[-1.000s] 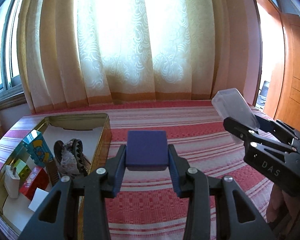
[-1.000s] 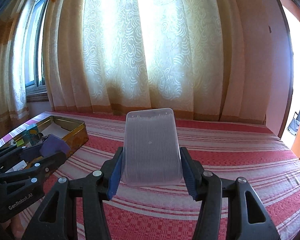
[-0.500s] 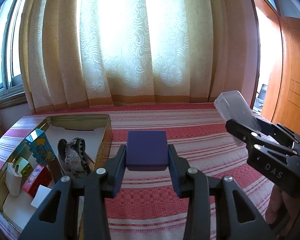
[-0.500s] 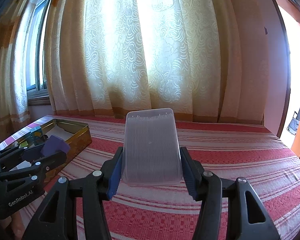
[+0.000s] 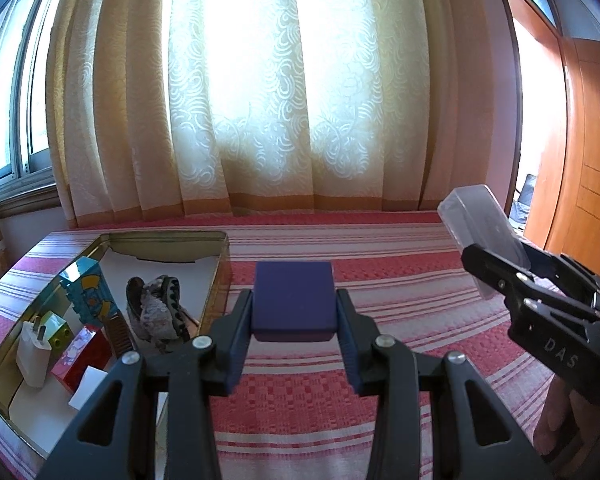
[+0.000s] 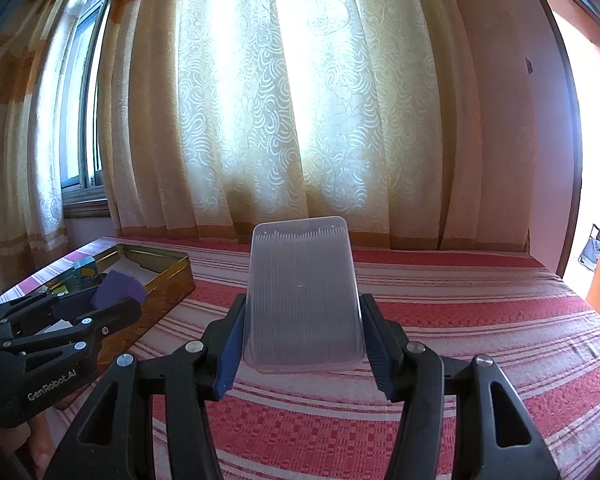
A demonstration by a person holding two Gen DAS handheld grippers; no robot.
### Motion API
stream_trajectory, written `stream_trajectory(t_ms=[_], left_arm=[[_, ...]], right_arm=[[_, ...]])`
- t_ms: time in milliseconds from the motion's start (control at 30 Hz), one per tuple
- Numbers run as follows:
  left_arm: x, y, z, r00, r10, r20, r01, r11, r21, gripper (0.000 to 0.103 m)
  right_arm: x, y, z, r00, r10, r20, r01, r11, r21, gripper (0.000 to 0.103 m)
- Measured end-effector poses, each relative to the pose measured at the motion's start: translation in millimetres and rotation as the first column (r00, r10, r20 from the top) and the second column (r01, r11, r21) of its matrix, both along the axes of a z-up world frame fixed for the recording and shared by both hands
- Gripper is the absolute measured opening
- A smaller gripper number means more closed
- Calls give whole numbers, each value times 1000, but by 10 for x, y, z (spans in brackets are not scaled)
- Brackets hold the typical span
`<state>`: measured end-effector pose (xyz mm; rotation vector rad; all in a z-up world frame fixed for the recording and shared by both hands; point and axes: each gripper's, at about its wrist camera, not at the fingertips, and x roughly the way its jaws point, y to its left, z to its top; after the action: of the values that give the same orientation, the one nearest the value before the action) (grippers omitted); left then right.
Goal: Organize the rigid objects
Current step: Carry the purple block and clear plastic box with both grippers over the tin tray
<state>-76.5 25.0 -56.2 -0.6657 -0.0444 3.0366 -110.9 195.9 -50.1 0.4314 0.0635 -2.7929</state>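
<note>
Both hands loaded, and over the last second barely anything has shifted! Nearest the lens, the left gripper (image 5: 294, 334) stays clamped on the flat dark-purple rectangular box (image 5: 293, 300), held level above the red-and-white striped woven bedspread (image 5: 380, 268), exactly as it sat a moment ago. The right gripper (image 6: 302, 340) likewise keeps its pads squeezed on the frosted, ribbed clear plastic case (image 6: 302, 296), standing tilted upward; the only change there is a slight lift of its view, more curtain and less bed. Just left of the purple box lies the open gold-coloured rectangular metal tin (image 5: 216, 276), already holding a blue patterned carton (image 5: 86, 292), a white plug adapter (image 5: 34, 352), a red box (image 5: 82, 358) and a dark, shaggy item I can't identify. Beyond, cream lace curtains (image 5: 260, 100) glow. My read: carry phase, neither piece released yet, tin the likely destination.
</note>
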Motion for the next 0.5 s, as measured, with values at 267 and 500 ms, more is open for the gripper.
stream_trajectory(t_ms=[267,500], left_arm=[[6,-14,17,1000,-1,-1,1,1000,2,39],[30,-38,20,1000,2,-3,-2,1000,8,39]], right_arm=[[115,-45,11,1000,8,-27,-7,1000,10,56],[162,-42,12,999,10,-38,-10,1000,5,56]])
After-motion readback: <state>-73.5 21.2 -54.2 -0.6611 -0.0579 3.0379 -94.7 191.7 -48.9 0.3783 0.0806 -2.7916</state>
